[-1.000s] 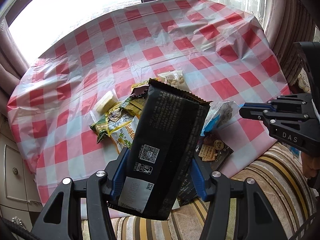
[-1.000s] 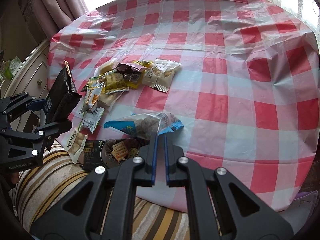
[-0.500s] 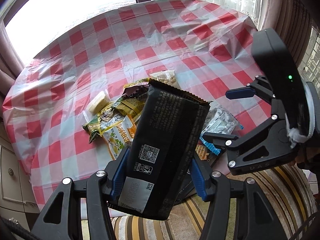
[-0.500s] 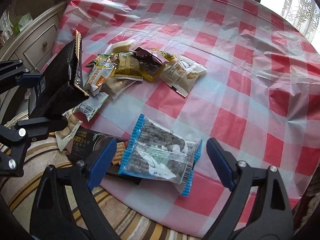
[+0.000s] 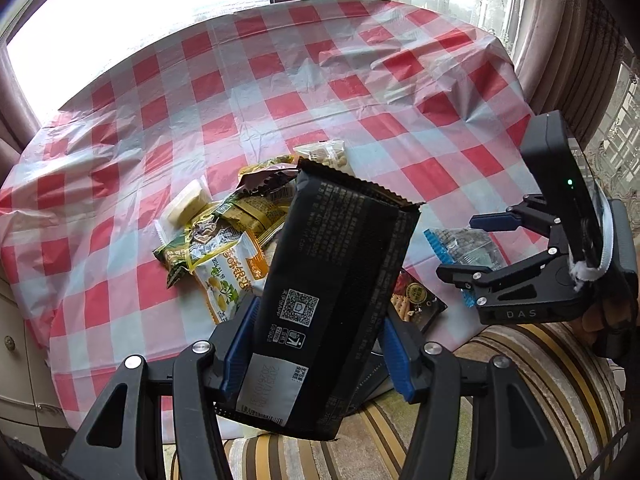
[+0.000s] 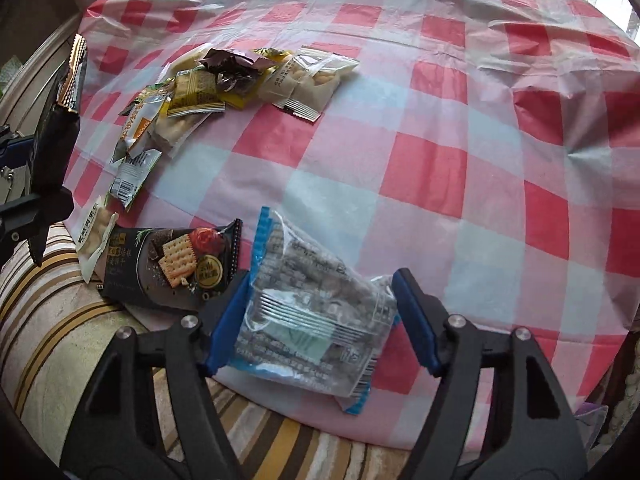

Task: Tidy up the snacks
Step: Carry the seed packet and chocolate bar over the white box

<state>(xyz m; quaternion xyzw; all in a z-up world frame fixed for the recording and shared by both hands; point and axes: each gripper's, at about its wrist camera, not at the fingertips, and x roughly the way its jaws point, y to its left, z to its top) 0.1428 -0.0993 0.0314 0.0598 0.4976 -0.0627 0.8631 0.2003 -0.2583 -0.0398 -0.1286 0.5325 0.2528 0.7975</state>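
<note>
My left gripper (image 5: pixel 316 344) is shut on a tall black snack packet (image 5: pixel 336 280) and holds it upright above the table's near edge; the packet also shows at the left edge of the right wrist view (image 6: pixel 60 120). My right gripper (image 6: pixel 320 320) is open, its jaws on either side of a clear blue-edged snack bag (image 6: pixel 312 312) lying on the checked cloth. In the left wrist view the right gripper (image 5: pixel 476 248) straddles that bag (image 5: pixel 464 248). A black cracker packet (image 6: pixel 172 264) lies beside it.
A heap of small snack packets (image 6: pixel 208 88) lies on the red-and-white checked tablecloth (image 6: pixel 440 160); it also shows in the left wrist view (image 5: pixel 224 240). A striped cushion (image 6: pixel 48 312) runs along the table's near edge. A cabinet (image 5: pixel 12 360) stands at left.
My right gripper opened from shut, turned down toward the table and moved in around the blue-edged bag. My left gripper kept hold of the black packet and drifted slightly.
</note>
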